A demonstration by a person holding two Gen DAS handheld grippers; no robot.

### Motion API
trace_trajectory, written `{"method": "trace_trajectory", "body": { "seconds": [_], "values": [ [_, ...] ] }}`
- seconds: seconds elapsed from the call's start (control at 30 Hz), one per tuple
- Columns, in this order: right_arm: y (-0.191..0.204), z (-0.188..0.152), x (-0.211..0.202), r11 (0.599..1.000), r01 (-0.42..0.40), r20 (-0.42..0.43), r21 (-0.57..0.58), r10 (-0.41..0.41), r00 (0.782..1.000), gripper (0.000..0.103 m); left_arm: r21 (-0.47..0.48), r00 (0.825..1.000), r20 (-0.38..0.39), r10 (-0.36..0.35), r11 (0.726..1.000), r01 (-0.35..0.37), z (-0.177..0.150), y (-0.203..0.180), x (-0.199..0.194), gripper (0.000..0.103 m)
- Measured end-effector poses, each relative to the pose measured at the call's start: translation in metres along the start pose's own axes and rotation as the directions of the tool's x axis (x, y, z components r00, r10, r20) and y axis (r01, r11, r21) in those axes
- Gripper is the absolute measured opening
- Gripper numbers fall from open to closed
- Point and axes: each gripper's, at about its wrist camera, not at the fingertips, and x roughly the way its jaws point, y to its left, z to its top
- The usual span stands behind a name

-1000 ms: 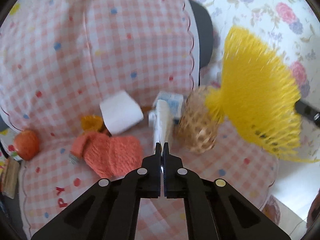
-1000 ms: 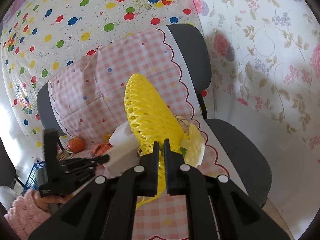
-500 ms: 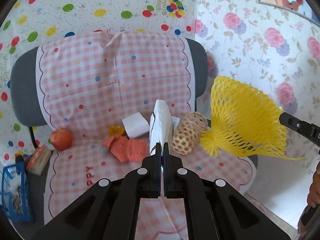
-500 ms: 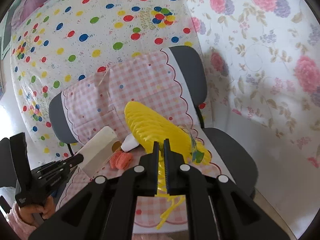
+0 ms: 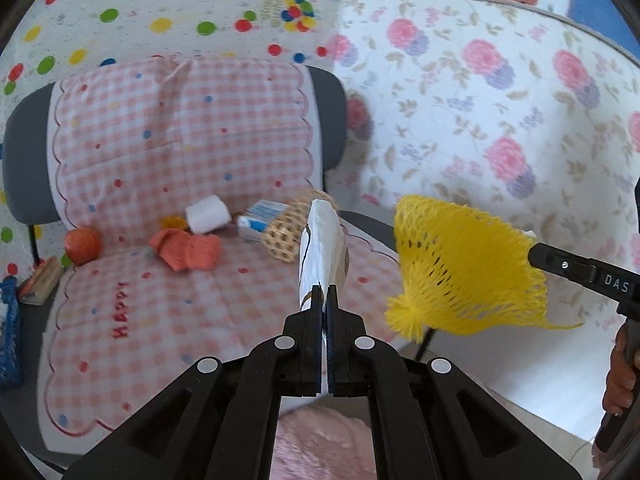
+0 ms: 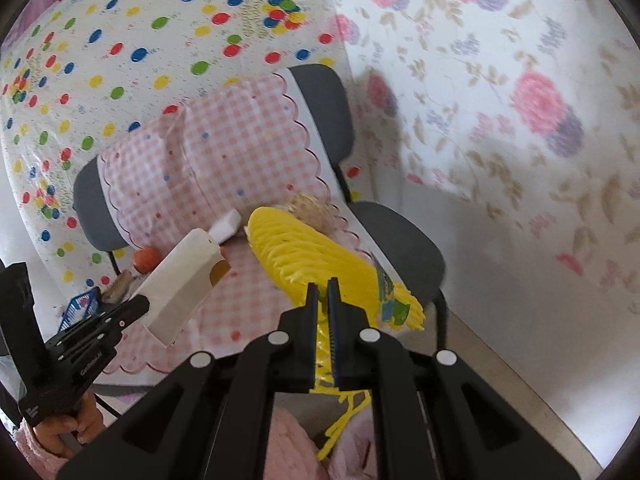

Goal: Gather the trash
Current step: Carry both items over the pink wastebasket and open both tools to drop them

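My left gripper (image 5: 324, 292) is shut on a white paper carton (image 5: 322, 244), held in the air in front of the chair; the carton also shows in the right wrist view (image 6: 182, 276). My right gripper (image 6: 323, 286) is shut on a yellow foam fruit net (image 6: 316, 258), which also shows in the left wrist view (image 5: 468, 272). On the pink checked chair seat (image 5: 160, 304) lie an orange foam net (image 5: 188, 248), a white foam block (image 5: 208, 214), a tan net (image 5: 286, 230) and a blue-white packet (image 5: 260, 216).
A red apple (image 5: 82, 246) sits at the seat's left edge. A blue basket (image 5: 8, 332) and a brown block (image 5: 40, 284) are at the far left. The flowered wall (image 5: 480, 120) is to the right, the dotted sheet (image 6: 120, 60) behind the chair.
Both grippers have pulled back and up from the chair seat, carrying the carton and the yellow net. The whole chair is in view now.
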Motion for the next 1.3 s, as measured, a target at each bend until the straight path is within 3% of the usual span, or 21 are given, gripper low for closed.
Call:
{"method": "trace_trajectory", "body": {
  "seconds": [0.4,0.73,0.93,1.03,1.13,1.2,1.3],
  "values": [
    [-0.038,-0.054,-0.046,0.988,0.145,-0.039,0.061,-0.143,0.989,0.005,0.078,0.98,-0.105,-0.172,0.981,0.18,-0.043,-0.071,0.011,0.002],
    [-0.063,-0.087,-0.058,0.972,0.218,-0.093,0.088,-0.21,0.973,0.006,0.09,0.958,-0.157,-0.241,0.962,0.257,-0.062,-0.103,0.025,0.002],
    [-0.078,-0.092,-0.044,0.97,0.215,-0.132,0.109,-0.2,0.971,0.006,0.099,0.944,-0.213,-0.254,0.955,0.279,-0.064,-0.117,0.044,0.002],
    [-0.08,-0.093,-0.039,0.972,0.207,-0.14,0.107,-0.192,0.971,0.007,0.089,0.937,-0.232,-0.261,0.954,0.287,-0.065,-0.119,0.051,0.006],
    [-0.083,-0.093,-0.034,0.973,0.201,-0.149,0.114,-0.184,0.972,0.008,0.068,0.93,-0.251,-0.269,0.953,0.294,-0.065,-0.118,0.058,0.026],
    [-0.084,-0.094,-0.032,0.971,0.205,-0.154,0.12,-0.186,0.97,0.011,0.051,0.928,-0.256,-0.272,0.954,0.294,-0.066,-0.116,0.062,0.029],
    [-0.088,-0.096,-0.027,0.97,0.21,-0.166,0.124,-0.188,0.968,0.027,0.037,0.931,-0.255,-0.261,0.959,0.279,-0.065,-0.111,0.063,0.032]
  ]
}}
